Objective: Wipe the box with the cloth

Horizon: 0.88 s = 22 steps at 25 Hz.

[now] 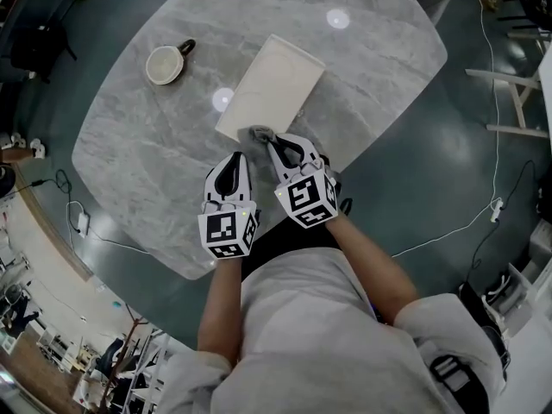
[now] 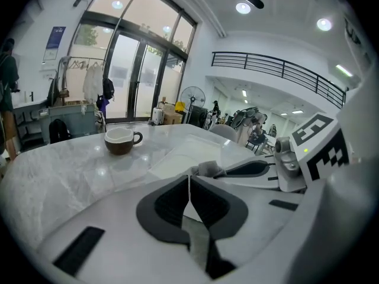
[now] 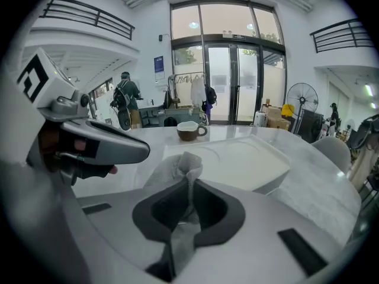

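A flat white box point(image 1: 272, 89) lies in the middle of the marble table point(image 1: 138, 171). My right gripper point(image 1: 274, 142) is shut on a crumpled grey cloth point(image 1: 259, 134) at the box's near corner. In the right gripper view the cloth point(image 3: 180, 167) bunches up out of the shut right gripper point(image 3: 189, 183), with the box point(image 3: 243, 158) just beyond. My left gripper point(image 1: 235, 159) hovers beside it to the left, over bare table. It is shut with nothing in it, its tips point(image 2: 189, 179) pressed together. From there the cloth point(image 2: 207, 169) shows at the box point(image 2: 195, 149) edge.
A brown and white cup point(image 1: 164, 63) stands on the table to the left of the box, also seen as the cup point(image 2: 121, 139) and the cup point(image 3: 189, 130). The table's near edge point(image 1: 190, 270) is close to the person's body. Cables run across the floor point(image 1: 431, 240).
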Motion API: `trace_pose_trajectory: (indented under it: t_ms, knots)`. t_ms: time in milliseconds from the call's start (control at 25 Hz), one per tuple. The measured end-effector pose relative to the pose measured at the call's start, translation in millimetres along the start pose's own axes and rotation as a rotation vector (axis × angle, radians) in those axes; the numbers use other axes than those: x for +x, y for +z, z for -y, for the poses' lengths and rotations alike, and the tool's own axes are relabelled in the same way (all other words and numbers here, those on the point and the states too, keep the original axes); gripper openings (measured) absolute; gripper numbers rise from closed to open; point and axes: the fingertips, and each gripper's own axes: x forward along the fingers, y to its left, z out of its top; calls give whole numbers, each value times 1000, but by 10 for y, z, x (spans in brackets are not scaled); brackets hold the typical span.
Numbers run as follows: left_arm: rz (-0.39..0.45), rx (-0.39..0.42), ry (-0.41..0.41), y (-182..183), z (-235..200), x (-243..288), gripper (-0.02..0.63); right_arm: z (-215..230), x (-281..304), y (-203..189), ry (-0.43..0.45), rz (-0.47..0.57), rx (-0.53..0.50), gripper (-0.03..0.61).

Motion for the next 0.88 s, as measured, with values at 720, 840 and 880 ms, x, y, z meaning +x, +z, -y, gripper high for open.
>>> trace_pose_trajectory:
  t_ms: [720, 840, 880]
  knots:
    - [-37, 28, 21, 196, 163, 399, 31, 577, 47, 66, -14, 9, 61, 41]
    - [-40, 25, 34, 248, 158, 454, 31, 664, 51, 75, -15, 10, 67, 41]
    - [-39, 26, 37, 269, 162, 471, 31, 694, 52, 79, -16, 11, 69, 41]
